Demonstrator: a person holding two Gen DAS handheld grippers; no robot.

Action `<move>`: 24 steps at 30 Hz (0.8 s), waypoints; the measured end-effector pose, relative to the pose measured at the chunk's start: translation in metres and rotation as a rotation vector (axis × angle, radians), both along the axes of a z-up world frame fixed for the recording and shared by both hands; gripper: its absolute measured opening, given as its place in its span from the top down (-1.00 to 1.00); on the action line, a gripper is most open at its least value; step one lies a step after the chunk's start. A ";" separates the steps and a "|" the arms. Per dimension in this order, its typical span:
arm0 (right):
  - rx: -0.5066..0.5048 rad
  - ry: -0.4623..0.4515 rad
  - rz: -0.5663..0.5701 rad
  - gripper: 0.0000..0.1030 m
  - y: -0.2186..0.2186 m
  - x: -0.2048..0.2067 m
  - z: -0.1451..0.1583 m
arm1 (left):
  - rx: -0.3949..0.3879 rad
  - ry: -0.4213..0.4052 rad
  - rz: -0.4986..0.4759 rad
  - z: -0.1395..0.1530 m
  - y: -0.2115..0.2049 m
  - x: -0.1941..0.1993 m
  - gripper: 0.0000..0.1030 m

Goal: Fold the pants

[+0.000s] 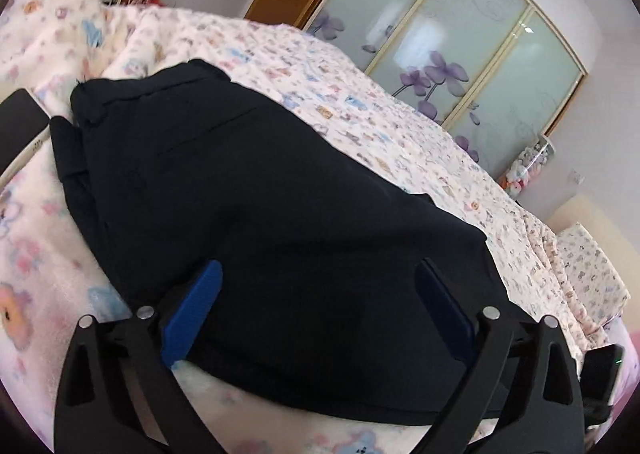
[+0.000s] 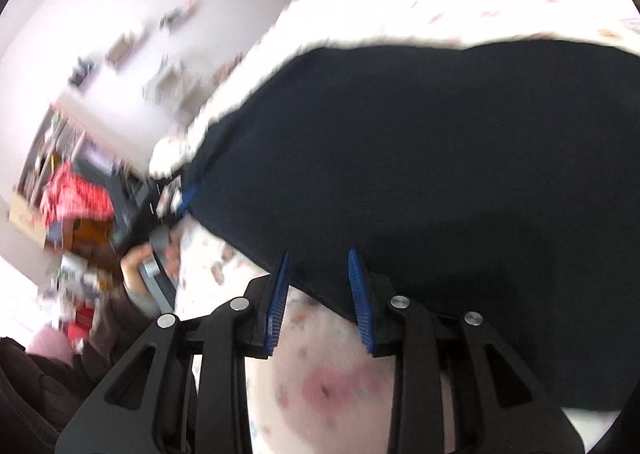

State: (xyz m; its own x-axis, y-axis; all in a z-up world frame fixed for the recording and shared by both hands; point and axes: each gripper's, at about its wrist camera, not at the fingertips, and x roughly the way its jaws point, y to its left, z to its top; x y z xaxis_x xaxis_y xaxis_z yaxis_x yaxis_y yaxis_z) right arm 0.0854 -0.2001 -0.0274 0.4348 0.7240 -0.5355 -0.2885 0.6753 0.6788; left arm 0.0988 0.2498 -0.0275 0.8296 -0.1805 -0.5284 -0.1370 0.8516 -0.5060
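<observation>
Dark navy pants (image 1: pixel 256 214) lie folded on a floral bedspread (image 1: pixel 360 102). Left gripper (image 1: pixel 316 274) hovers over them, jaws spread wide, holding nothing. Right gripper (image 2: pixel 318 254), jaws parted and released, sits at the pants' near edge (image 2: pixel 440 174).

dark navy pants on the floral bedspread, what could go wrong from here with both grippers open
1. The left gripper, jaws wide, sits over the dark navy pants; closing here may pinch several stacked layers and drag the fold apart.
2. The right gripper is at the pants' edge over the soft floral bedspread; it may catch the bedspread too.
3. The right view is motion-blurred, so a fast approach could miss the hem.
</observation>
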 end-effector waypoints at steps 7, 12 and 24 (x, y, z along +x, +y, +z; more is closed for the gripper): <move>0.123 0.005 -0.757 0.38 -0.199 -0.081 0.014 | -0.037 -0.061 -0.004 -0.004 0.003 -0.006 -0.96; 0.196 0.100 -1.078 0.38 -0.283 -0.128 0.003 | -0.038 -0.062 -0.004 -0.004 0.002 -0.006 -0.96; 0.138 0.188 -1.196 0.38 -0.288 -0.136 0.003 | -0.039 -0.066 -0.004 -0.004 0.002 -0.006 -0.96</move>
State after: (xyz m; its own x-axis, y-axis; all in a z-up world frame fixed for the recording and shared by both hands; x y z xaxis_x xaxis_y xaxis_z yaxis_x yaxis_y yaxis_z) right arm -0.0508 -0.4882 -0.0246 0.7906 -0.0240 -0.6118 0.5764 0.3665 0.7304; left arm 0.0931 0.2516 -0.0313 0.8614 -0.2034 -0.4655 -0.0989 0.8316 -0.5464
